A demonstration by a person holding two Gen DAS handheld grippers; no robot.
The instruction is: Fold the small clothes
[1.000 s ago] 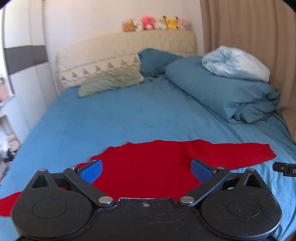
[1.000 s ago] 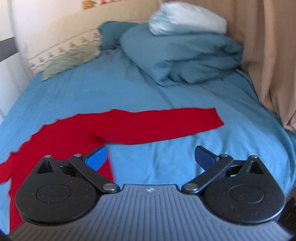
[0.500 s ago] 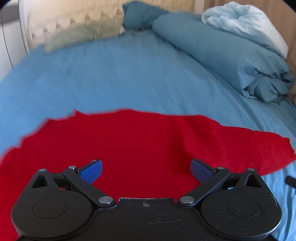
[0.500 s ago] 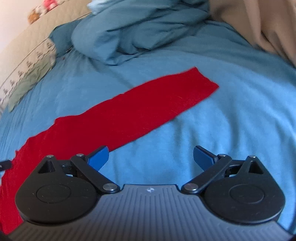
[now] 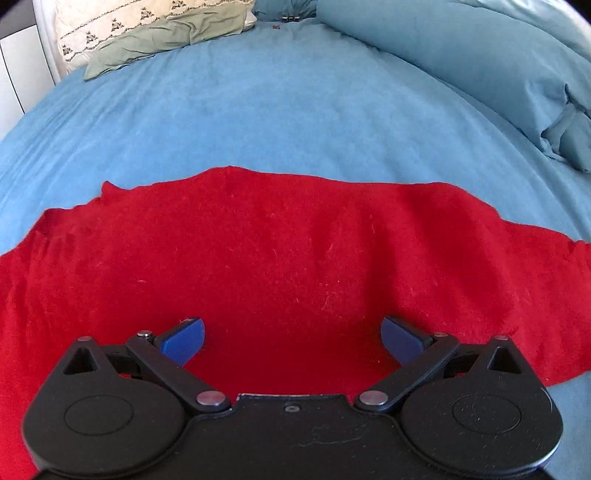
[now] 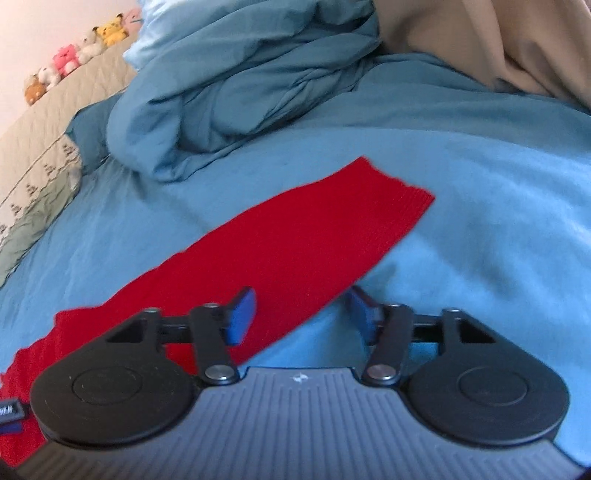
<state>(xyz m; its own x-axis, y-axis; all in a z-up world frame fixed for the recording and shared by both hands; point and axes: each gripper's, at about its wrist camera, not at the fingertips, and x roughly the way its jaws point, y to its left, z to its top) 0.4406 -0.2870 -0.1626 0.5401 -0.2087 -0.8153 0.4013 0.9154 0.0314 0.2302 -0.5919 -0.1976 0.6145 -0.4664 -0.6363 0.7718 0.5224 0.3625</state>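
Observation:
A red knit garment [image 5: 280, 254] lies spread flat on the blue bed sheet [image 5: 258, 110]. My left gripper [image 5: 291, 338] is open, low over the garment's body, with red cloth between and beneath its blue pads. In the right wrist view one long red sleeve [image 6: 295, 240] runs diagonally up to the right and ends in a ribbed cuff [image 6: 402, 192]. My right gripper [image 6: 301, 312] is open but narrowing, its jaws either side of the sleeve's lower edge. I cannot tell if the pads touch the cloth.
A bunched blue duvet [image 6: 236, 85] lies at the far right of the bed, beside a beige curtain [image 6: 498, 40]. A green pillow [image 5: 162, 40] and a patterned headboard [image 5: 122, 22] are at the head. Plush toys [image 6: 77, 48] sit on the headboard.
Both grippers have moved down and forward, closer to the garment. The right gripper has swung over the sleeve and its jaws have drawn closer together. The left jaws stay wide.

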